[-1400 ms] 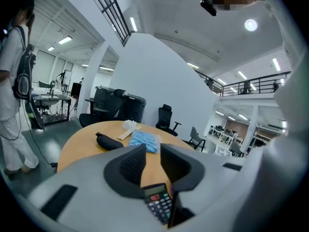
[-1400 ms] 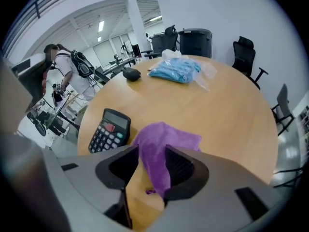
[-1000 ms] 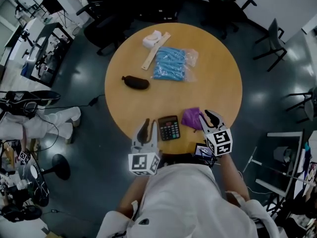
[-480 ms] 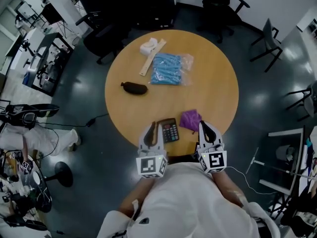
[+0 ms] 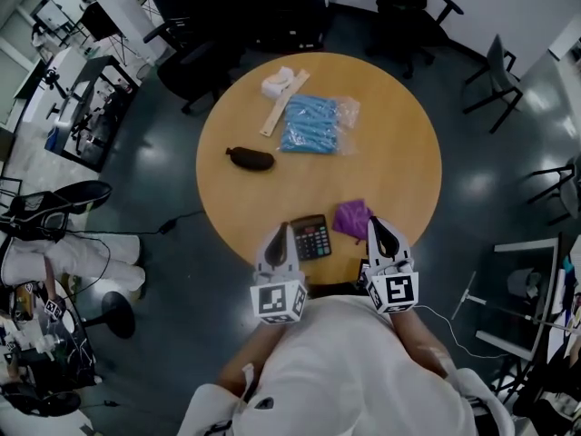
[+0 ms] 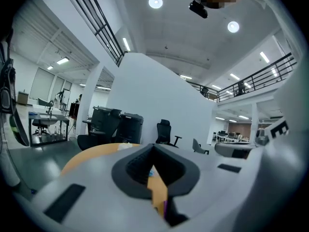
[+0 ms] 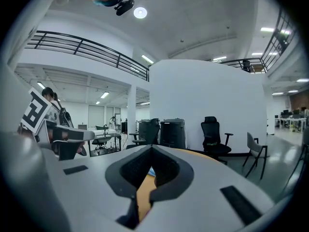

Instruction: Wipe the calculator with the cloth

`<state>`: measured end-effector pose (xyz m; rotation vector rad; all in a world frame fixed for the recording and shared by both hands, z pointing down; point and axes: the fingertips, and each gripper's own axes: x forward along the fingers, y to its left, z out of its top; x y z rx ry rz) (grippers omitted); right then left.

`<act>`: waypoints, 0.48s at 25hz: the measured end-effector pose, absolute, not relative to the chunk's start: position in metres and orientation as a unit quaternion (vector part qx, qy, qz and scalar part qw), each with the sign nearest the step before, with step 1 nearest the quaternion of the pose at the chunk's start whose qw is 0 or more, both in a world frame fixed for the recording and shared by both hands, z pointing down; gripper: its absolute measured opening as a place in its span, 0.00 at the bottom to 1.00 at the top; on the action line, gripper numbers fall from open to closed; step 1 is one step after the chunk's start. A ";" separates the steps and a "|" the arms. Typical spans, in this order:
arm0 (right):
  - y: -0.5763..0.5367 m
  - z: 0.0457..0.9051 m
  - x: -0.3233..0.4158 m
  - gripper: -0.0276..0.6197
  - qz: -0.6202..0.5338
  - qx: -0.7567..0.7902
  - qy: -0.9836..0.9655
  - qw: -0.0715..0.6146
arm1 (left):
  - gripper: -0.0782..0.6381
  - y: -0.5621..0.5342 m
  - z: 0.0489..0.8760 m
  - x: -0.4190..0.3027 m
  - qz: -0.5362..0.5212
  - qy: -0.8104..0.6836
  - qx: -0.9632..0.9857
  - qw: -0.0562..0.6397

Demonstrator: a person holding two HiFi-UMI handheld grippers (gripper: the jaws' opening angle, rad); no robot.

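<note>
A black calculator [image 5: 311,237] lies near the front edge of the round wooden table [image 5: 399,162]. A crumpled purple cloth [image 5: 350,218] lies just to its right. My left gripper [image 5: 279,236] hovers at the table edge, close to the calculator's left side. Its jaws have just closed and hold nothing [image 6: 154,151]. My right gripper [image 5: 379,229] is at the table edge just right of the cloth, shut and empty [image 7: 151,151]. Both gripper views look level across the table top, and neither shows the calculator.
Farther back on the table are a black pouch [image 5: 250,158], a blue packet in clear wrap [image 5: 316,122], a wooden ruler [image 5: 284,94] and a white bundle [image 5: 275,80]. Office chairs [image 5: 413,16] stand beyond the table. A seated person's legs [image 5: 82,252] show at the left.
Both grippers went from open to shut with nothing in them. The right gripper drew back from beside the cloth toward the table edge. The left one hardly moved.
</note>
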<state>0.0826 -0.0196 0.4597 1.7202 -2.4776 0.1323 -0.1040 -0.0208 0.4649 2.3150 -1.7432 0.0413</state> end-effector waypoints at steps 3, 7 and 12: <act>-0.022 0.460 0.080 0.07 0.043 0.567 -0.820 0.060 | 0.12 -0.022 0.468 -0.106 0.015 -0.598 0.792 0.125; -0.023 0.460 0.082 0.07 0.045 0.567 -0.820 0.057 | 0.12 -0.021 0.466 -0.105 0.014 -0.597 0.792 0.123; -0.021 0.460 0.081 0.07 0.047 0.567 -0.820 0.056 | 0.12 -0.019 0.465 -0.105 0.013 -0.595 0.795 0.121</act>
